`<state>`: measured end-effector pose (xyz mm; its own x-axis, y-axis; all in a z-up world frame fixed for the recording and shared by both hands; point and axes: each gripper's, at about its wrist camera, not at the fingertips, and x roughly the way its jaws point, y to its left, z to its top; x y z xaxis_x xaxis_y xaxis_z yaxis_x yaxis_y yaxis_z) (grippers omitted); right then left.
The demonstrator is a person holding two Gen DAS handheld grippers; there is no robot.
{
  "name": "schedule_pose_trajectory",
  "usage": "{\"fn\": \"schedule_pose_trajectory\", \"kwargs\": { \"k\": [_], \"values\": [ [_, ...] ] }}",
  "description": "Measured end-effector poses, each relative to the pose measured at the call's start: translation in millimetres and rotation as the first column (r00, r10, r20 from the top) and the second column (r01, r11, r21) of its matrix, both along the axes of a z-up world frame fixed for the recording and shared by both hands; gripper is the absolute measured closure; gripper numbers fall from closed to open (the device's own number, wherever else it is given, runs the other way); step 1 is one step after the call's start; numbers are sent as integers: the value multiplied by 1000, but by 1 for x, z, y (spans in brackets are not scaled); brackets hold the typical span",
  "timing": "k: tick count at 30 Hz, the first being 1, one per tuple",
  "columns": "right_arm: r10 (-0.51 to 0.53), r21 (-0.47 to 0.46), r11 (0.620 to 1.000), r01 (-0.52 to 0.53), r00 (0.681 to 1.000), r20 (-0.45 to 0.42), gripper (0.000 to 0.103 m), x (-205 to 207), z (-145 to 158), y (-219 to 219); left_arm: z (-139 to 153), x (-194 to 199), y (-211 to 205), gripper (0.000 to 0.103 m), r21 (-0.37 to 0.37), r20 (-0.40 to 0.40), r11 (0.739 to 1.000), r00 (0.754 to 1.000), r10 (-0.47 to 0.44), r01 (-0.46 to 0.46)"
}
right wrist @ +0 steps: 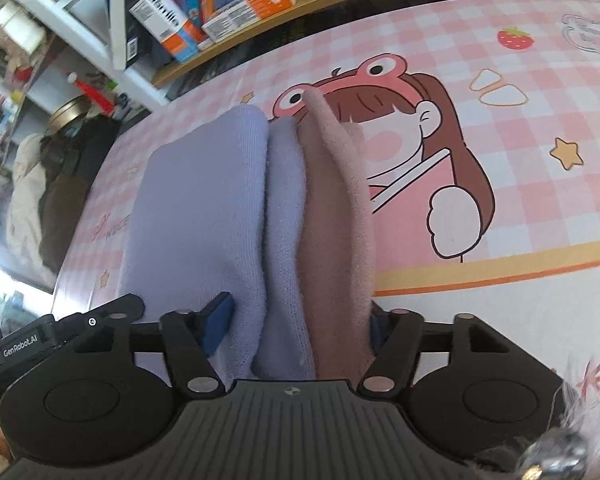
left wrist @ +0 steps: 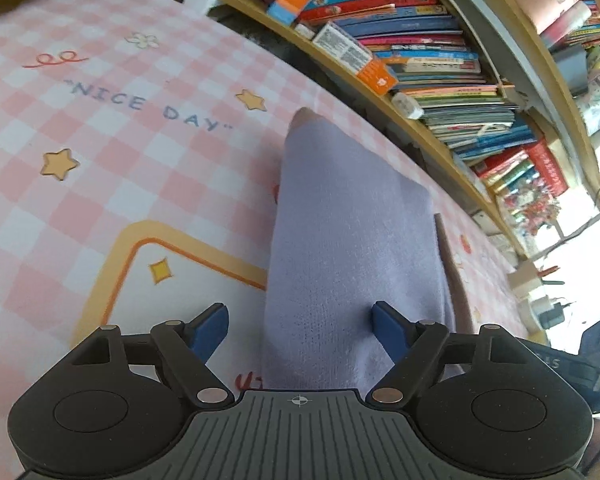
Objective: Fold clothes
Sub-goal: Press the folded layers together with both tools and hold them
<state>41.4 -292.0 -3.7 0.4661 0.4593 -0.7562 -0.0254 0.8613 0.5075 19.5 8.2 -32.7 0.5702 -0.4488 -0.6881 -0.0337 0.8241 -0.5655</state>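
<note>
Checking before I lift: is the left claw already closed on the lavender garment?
No. The left claw is open, with the lavender garment between its blue fingers.

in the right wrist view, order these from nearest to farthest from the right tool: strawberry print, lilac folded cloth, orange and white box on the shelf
1. lilac folded cloth, lying between the right tool fingers and stretching ahead.
2. strawberry print, on the pink checked cover, far right.
3. orange and white box, on the wooden shelf beyond the cover's far edge, upper middle.

A pink checked cloth (left wrist: 100, 128) printed "NICE DAY" with stars covers the surface. Beyond it, wooden shelves (left wrist: 380, 92) hold stacked books (left wrist: 428, 40) and boxes (right wrist: 172, 28).
</note>
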Motion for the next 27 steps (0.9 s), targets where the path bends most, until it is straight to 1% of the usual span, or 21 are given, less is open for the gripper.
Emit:
{"fn": "schedule_pose_trajectory", "kwargs": {
  "k": [1, 2, 3, 4, 5, 6, 7, 8, 10, 12, 14, 17, 18, 19, 20, 21, 22, 24, 25, 27],
  "values": [
    [-4, -16, 1000, 4, 1000, 12, 53, -2, 2, 3, 0, 2, 0, 29, -3, -3, 1000, 1000, -11, 11],
    [-7, -32, 999, 8, 1000, 25, 56, -4, 4, 7, -1, 4, -1, 34, -9, -6, 1000, 1000, -20, 20],
    [-8, -51, 999, 10, 999, 40, 62, -5, 7, 10, -1, 5, -2, 42, -16, -9, 999, 1000, -29, 29],
    [2, -83, 997, 4, 998, 67, 68, -8, 11, 15, 1, 5, -4, 47, -14, -6, 999, 999, -37, 37],
    [16, -121, 993, -4, 995, 101, 71, -13, 17, 21, 6, 4, -8, 50, 23, 11, 998, 999, -53, 53],
    [35, -162, 987, -12, 990, 135, 78, -18, 22, 26, 12, 2, -14, 52, 75, 33, 995, 997, -74, 71],
    [54, -200, 980, -20, 985, 165, 82, -23, 27, 31, 18, 0, -20, 53, 127, 54, 988, 994, -95, 88],
    [69, -222, 975, -28, 981, 181, 83, -29, 29, 33, 24, -3, -26, 54, 181, 78, 978, 989, -122, 107],
    [98, -262, 964, -41, 973, 207, 83, -41, 32, 37, 31, -10, -34, 54, 237, 104, 961, 979, -173, 144],
    [83, -251, 967, -32, 978, 193, 83, -50, 28, 33, 33, -14, -33, 54, 235, 98, 957, 976, -195, 168],
    [44, -189, 982, -12, 986, 163, 83, -57, 27, 23, 30, -19, -28, 53, 197, 73, 964, 978, -197, 180],
    [-1, -107, 994, 13, 994, 110, 81, -66, 25, 9, 26, -25, -23, 53, 147, 29, 972, 981, -192, 186],
    [-9, -93, 996, 18, 996, 93, 78, -67, 25, 5, 25, -27, -23, 52, 135, 17, 972, 981, -194, 190],
    [-16, -84, 996, 22, 997, 77, 69, -68, 24, 1, 23, -27, -23, 50, 128, 9, 973, 981, -194, 191],
    [-22, -75, 997, 26, 998, 60, 64, -68, 22, -3, 22, -26, -23, 48, 124, 4, 975, 982, -187, 185],
    [-28, -67, 997, 31, 999, 43, 56, -69, 21, -7, 21, -25, -23, 46, 119, 0, 977, 984, -177, 175],
    [-32, -57, 998, 34, 999, 27, 51, -69, 20, -11, 21, -24, -22, 45, 113, -3, 980, 986, -166, 166],
    [-27, -29, 999, 27, 1000, 0, 46, -66, 13, -15, 16, -22, -21, 34, 100, -22, 983, 988, -151, 152],
    [-24, -16, 1000, 23, 1000, -12, 45, -64, 10, -16, 12, -21, -21, 33, 94, -37, 985, 989, -144, 147],
    [-16, 13, 1000, 16, 999, -29, 44, -62, 4, -19, 8, -21, -20, 24, 76, -46, 990, 992, -118, 122]
  ]
}}
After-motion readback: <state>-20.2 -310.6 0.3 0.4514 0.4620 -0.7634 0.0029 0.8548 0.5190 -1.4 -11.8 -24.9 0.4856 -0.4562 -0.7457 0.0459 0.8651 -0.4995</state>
